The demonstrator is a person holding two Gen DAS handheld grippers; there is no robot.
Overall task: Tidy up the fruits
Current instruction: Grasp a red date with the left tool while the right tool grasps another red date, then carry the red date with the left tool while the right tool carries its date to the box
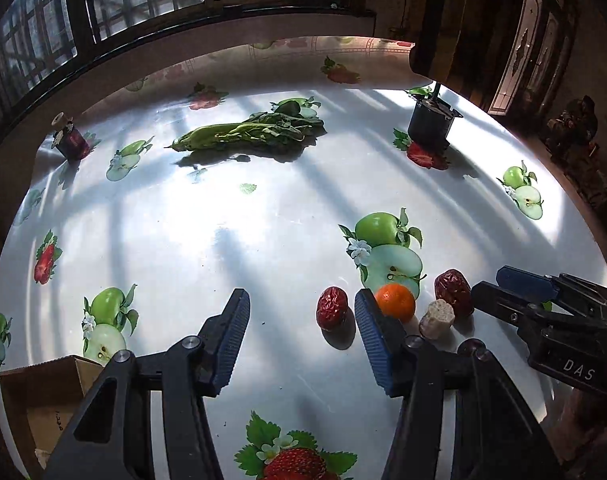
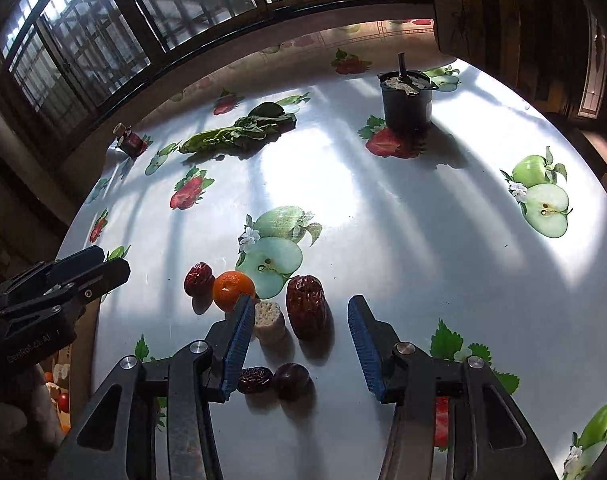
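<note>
A small orange (image 1: 395,300) (image 2: 233,290) lies on the fruit-print tablecloth. A red date (image 1: 332,307) (image 2: 198,278) lies left of it; a larger red date (image 1: 454,291) (image 2: 306,306) lies right of it, beside a pale corn-cob piece (image 1: 436,319) (image 2: 269,322). Two dark dried fruits (image 2: 275,380) lie nearer, in the right wrist view. My left gripper (image 1: 301,316) is open and empty, with the orange just behind its right finger. My right gripper (image 2: 299,316) is open and empty, with the large date between its fingers. The other gripper shows in each view: the right (image 1: 543,312) and the left (image 2: 55,292).
Leafy greens (image 1: 247,132) (image 2: 239,132) lie at the far side. A small corked jar (image 1: 69,138) (image 2: 130,141) stands far left. A black pot (image 1: 431,120) (image 2: 406,98) stands far right. A cardboard box (image 1: 43,396) sits at the near left table edge.
</note>
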